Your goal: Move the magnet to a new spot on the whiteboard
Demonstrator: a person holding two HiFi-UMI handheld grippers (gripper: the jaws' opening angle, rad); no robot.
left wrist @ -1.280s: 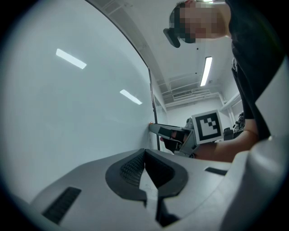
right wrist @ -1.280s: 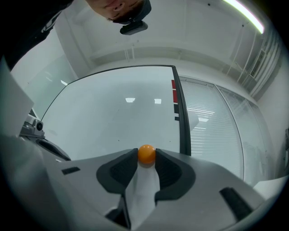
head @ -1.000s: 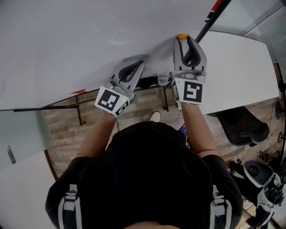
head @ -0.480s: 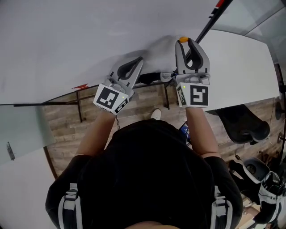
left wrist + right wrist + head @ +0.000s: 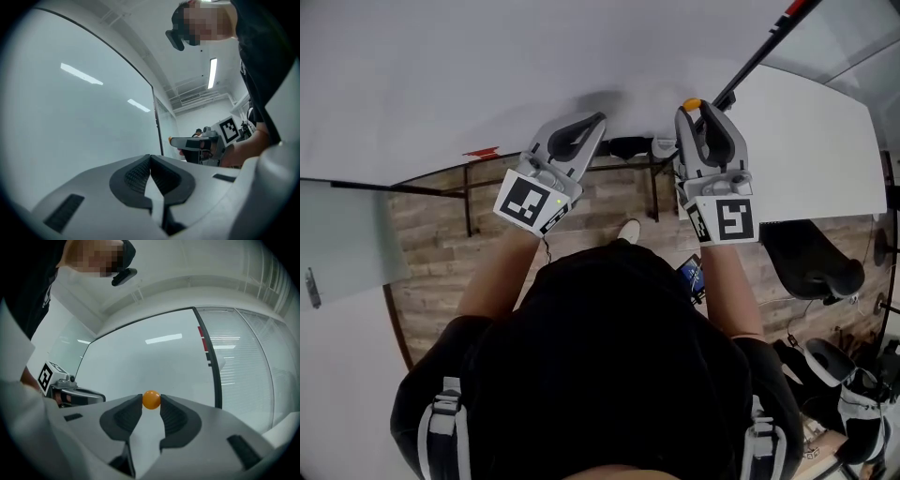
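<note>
The right claw (image 5: 693, 109) stays clamped on the small orange magnet (image 5: 692, 104) at its tips. Over the last second it has drifted slightly right and lower in the head view, though that camera has shifted too, so its travel across the whiteboard (image 5: 487, 75) is hard to judge. The move looks under way, release yet to come. Whether the magnet touches the board I cannot tell, and the left claw (image 5: 598, 120) is closed on nothing, near the board.
</note>
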